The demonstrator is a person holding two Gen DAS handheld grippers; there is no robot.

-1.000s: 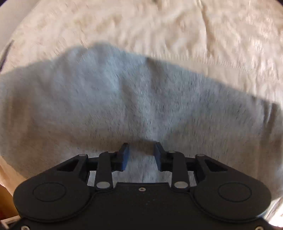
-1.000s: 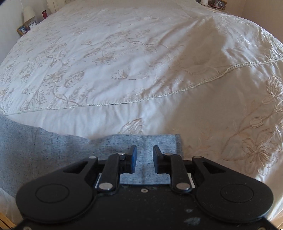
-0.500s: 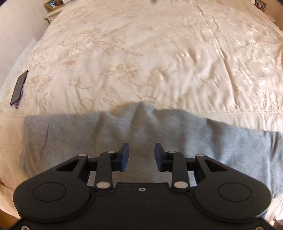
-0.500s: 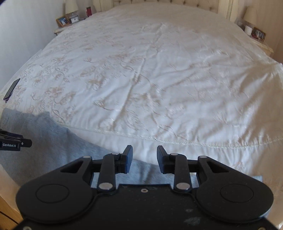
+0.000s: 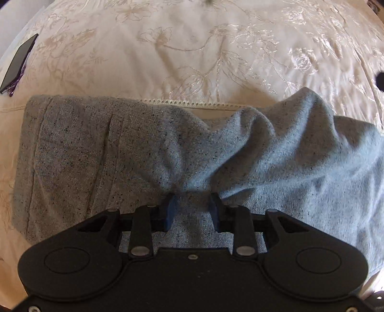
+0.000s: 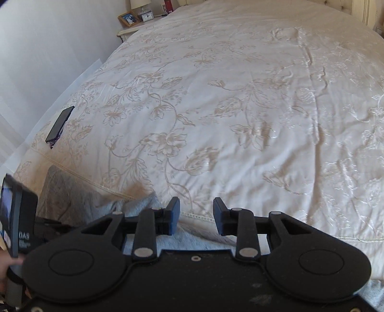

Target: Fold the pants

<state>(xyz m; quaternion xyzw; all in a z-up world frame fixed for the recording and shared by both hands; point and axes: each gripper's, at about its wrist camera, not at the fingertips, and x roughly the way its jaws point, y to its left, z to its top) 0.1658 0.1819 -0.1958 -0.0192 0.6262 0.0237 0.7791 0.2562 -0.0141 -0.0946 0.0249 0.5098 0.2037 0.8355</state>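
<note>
We see two views down along handheld tongs over a bed w/ a cream bedspread (image 6: 240,96) embroidered w/ flowers.

Left wrist view: grey speckled pants (image 5: 120,156) fill the middle band of the frame, lying across the bedspread's near edge. Their left part lies flat w/ seams running top to bottom; the right part rises in a bunched fold, peaking at upper right. The left gripper (image 5: 192,206) sits bottom centre, pointing steeply down at the cloth. Its blue-tipped jaws stand partly apart, and a ridge of grey fabric gathers right at the tips; creases fan out from there. It looks like a pinch on the pants, though the pads' contact isn't fully clear. A dark phone (image 5: 18,63) lies at the far left edge on the bedspread, well apart from the pants. A lace-trim seam (image 5: 182,102) shows just above the pants' top edge.

Right wrist view: the right gripper (image 6: 196,216) is bottom centre, jaws apart w/ nothing between them; only bedspread and a strip of grey cloth show beyond the gap. The pants sit lower left and under the tool body. At the far left edge we see the other tool's dark body (image 6: 16,216) and part of a hand (image 6: 6,266). Upper left: a nightstand (image 6: 129,30) w/ a framed photo (image 6: 128,18), a small clock (image 6: 147,16) and a lamp base.
</note>
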